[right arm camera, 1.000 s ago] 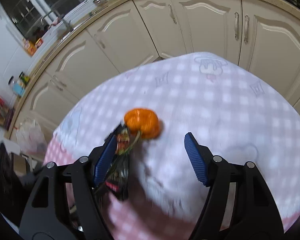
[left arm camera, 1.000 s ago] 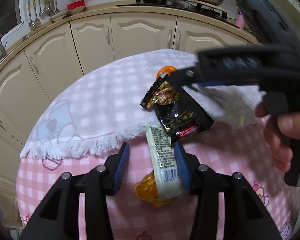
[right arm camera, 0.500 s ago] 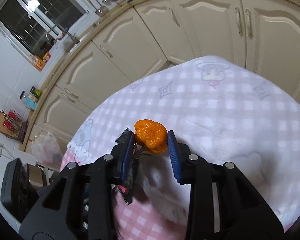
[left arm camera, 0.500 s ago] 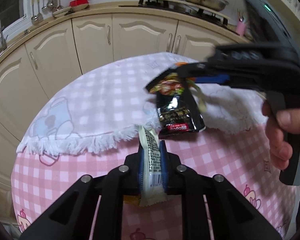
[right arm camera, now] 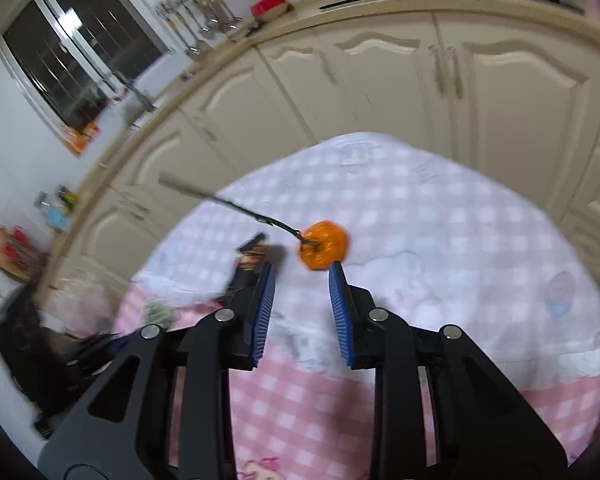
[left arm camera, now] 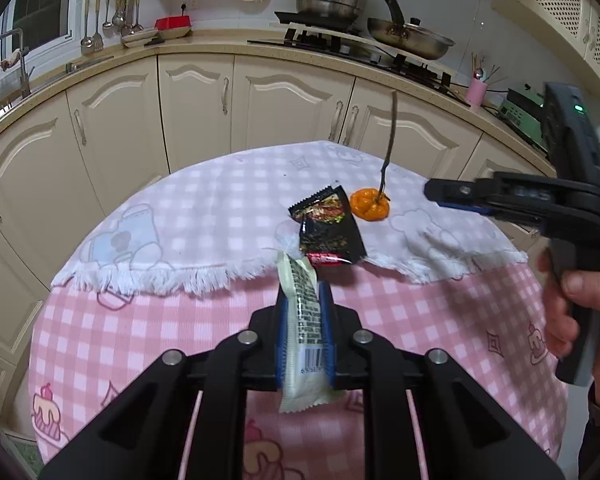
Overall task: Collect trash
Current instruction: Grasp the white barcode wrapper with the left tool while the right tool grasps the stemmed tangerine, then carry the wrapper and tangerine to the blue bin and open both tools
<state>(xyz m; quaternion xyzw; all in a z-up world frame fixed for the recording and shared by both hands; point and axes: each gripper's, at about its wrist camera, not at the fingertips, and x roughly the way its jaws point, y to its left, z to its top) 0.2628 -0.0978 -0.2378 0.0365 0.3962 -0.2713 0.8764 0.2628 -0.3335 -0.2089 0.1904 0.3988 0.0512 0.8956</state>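
While left gripper jaws pinch white wrapper pointing forward, right gripper jaws spread

On the round table a fringed towel covers the far half, towards the cabinets. The snack packet lies at the towel's near edge, and the peel with its upright stem sits just beside it, farther back and to the right. The barcode wrapper stands between the left gripper's pads, in front of the packet. The right gripper is near the peel, seemingly apart from it, though blur hinders.
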